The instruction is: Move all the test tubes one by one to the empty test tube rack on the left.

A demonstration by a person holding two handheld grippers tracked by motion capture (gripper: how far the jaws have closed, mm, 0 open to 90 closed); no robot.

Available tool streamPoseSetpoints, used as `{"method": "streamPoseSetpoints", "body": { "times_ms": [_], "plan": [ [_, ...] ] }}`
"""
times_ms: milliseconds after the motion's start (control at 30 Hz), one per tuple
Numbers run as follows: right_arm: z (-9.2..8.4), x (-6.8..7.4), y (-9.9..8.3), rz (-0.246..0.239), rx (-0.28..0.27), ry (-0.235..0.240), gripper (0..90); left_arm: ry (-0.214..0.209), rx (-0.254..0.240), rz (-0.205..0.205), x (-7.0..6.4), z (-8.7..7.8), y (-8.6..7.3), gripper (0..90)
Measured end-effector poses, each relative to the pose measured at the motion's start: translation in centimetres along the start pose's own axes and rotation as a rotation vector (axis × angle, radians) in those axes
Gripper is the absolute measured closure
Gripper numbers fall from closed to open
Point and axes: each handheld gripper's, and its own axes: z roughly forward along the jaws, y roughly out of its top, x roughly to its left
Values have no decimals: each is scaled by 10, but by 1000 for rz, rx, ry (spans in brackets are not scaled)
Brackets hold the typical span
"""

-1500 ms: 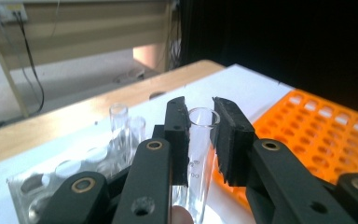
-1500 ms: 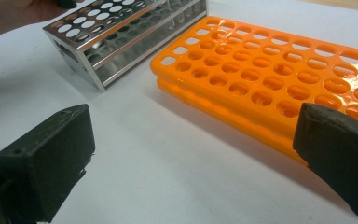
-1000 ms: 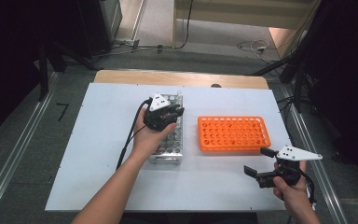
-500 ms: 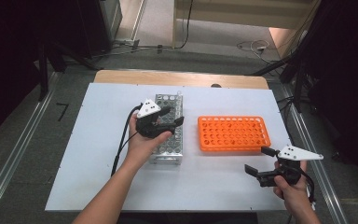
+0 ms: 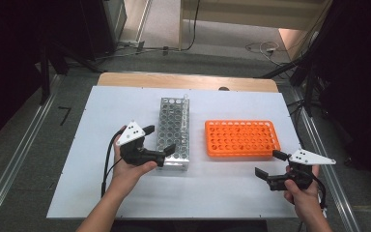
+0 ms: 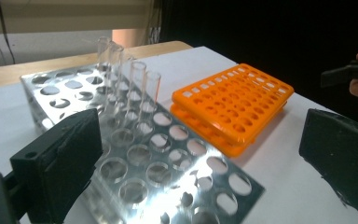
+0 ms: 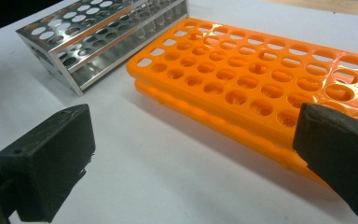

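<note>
Release is the news: the left gripper (image 5: 157, 140), a second ago clamped over the far part of the metal rack (image 5: 174, 126), has drawn back toward the bench's near edge; its jaws have just been opening and now stand wide with nothing between them; glass tubes (image 6: 129, 77) stand in the rack's far holes, so a placement looks finished. The right gripper (image 5: 267, 165) waits by the near right corner, jaws spread and empty, just short of the orange rack (image 5: 241, 138); likely another tube comes next.
</note>
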Motion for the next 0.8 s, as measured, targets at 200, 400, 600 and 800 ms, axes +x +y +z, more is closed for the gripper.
{"method": "streamPoseSetpoints", "body": {
  "times_ms": [200,400,600,800],
  "plan": [
    [2,-4,-2,1,-5,-9,0,3,-20,14,1,-26,-13,0],
    [0,-11,-6,6,-18,-29,0,14,-46,5,5,-49,-24,0],
    [-2,-17,-11,17,-28,-49,0,28,-43,10,12,-71,-41,0],
    [-6,-25,-17,35,-49,-70,0,45,-43,26,20,-88,-51,0]
  ]
}}
